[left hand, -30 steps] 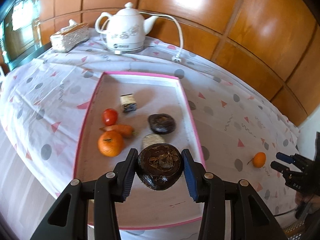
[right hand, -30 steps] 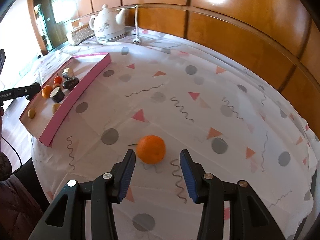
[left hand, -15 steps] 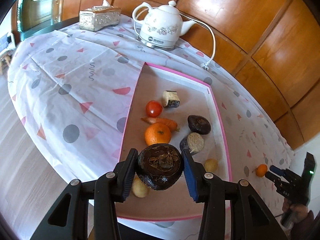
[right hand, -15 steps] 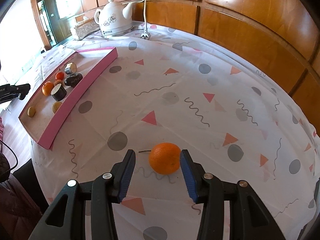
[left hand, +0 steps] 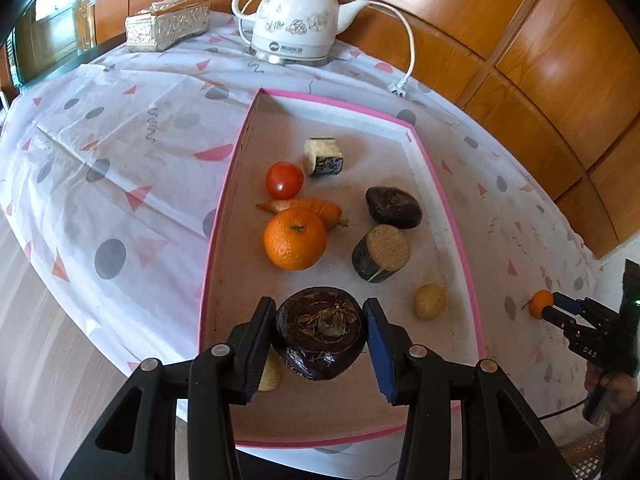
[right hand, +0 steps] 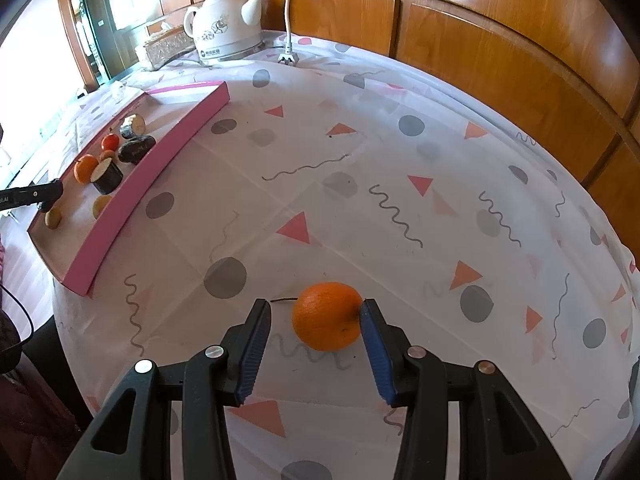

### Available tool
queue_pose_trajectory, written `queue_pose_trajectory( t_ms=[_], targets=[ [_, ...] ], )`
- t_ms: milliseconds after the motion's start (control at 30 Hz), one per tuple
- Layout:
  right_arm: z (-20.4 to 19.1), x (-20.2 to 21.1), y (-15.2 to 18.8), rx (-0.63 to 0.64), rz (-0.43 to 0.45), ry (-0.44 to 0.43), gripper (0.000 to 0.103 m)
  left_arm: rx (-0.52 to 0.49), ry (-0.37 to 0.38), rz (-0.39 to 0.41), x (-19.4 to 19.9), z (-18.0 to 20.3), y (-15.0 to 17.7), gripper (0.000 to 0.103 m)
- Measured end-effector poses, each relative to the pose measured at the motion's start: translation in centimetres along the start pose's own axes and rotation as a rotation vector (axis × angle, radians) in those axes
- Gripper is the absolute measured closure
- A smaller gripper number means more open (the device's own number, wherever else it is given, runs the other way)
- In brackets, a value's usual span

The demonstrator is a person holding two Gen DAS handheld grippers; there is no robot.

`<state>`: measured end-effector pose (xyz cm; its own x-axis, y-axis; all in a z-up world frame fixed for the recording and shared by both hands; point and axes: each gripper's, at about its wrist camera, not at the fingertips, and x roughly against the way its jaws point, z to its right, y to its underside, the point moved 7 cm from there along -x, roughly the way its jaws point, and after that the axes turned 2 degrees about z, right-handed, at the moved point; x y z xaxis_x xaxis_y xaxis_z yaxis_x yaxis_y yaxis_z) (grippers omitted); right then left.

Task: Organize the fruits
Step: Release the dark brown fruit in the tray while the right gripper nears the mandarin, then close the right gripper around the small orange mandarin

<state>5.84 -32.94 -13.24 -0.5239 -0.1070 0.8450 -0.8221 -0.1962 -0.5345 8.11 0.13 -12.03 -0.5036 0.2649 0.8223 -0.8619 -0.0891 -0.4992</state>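
Both tongs angled down, left tongs (left hand: pixel 320 330) gripping dark fruit (left hand: pixel 320 332)

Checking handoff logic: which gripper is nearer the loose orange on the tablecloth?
Right. The right gripper brackets the orange, one pad touching it. The left gripper is over the pink tray, holding a dark round piece.

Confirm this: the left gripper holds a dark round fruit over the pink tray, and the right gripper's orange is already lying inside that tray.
Not quite. The left gripper does hold the dark round fruit over the pink tray, but the orange between the right gripper fingers lies on the tablecloth, well outside the tray. The right wrist view shows it.
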Motion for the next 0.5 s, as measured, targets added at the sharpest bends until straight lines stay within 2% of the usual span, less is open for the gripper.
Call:
queue_pose_trajectory(
  t_ms=[233,400,500],
  targets=[
    [0.5,-0.5,0.1,0.011,-0.005,0.026,0.056,-0.001,-0.052,0.028,0.3,-0.4,-0.2,0.055],
    [0.7,-0.7,0.0,0.012,0.0,0.035,0.056,-0.015,-0.128,0.079,1.1,-0.8,-0.6,0.055],
    [0.7,-0.9,0.1,0.021,-0.002,0.045,0.056,-0.016,-0.157,0.106,1.7,-0.8,-0.8,0.051]
  ],
)
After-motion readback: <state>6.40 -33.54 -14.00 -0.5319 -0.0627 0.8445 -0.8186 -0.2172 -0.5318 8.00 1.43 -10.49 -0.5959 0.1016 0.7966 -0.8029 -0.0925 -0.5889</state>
